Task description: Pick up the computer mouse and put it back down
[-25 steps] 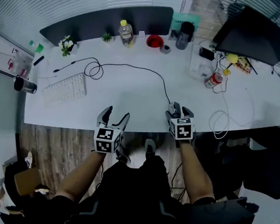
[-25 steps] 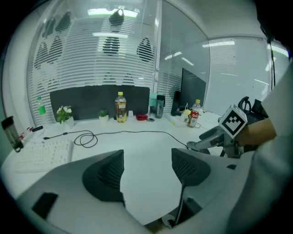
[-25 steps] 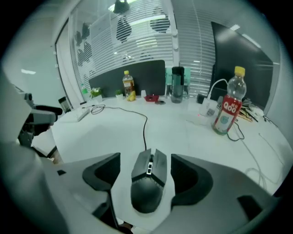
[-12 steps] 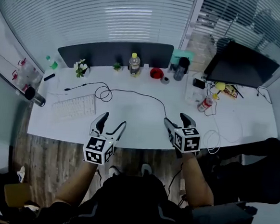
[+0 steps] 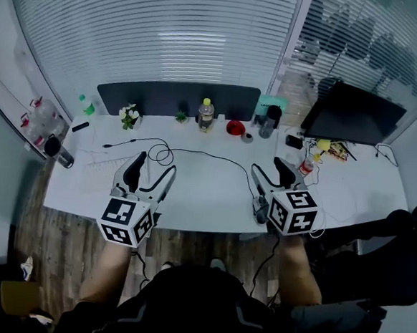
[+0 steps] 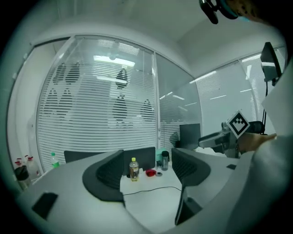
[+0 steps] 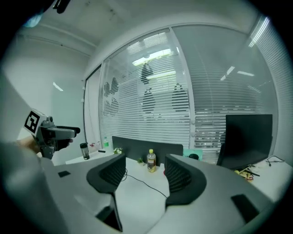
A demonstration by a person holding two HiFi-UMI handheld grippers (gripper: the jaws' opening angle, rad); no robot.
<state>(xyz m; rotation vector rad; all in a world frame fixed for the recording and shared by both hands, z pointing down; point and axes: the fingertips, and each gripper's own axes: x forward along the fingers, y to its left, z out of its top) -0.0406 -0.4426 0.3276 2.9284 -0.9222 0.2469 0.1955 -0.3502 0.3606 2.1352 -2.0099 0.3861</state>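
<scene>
Both held above the near edge of the white counter [image 5: 206, 198], pointing toward the far blinds. Left gripper [image 5: 155, 163]: fingers spread wide, gripping nothing; through the gap in the left gripper view, only bare counter and a stretch of thin black cable [image 5: 202, 154]. Right gripper [image 5: 267, 167]: fingers apart and closing, nothing between them, the same cable seen running across the counter past the gap in the right gripper view. Computer mouse not made out for certain in any view; cable traceable from a loop at the left, across the middle of the counter, to the near right, lost there behind the right gripper's fingers in the head view. Along the far edge, in front of a dark divider panel [image 5: 178, 99]: a small flowering plant [image 5: 130, 115], a yellow-capped bottle [image 5: 206, 115], a red bowl [image 5: 234, 127] and a dark flask [image 5: 272, 118]. Far right, a black monitor [image 5: 353, 112].
</scene>
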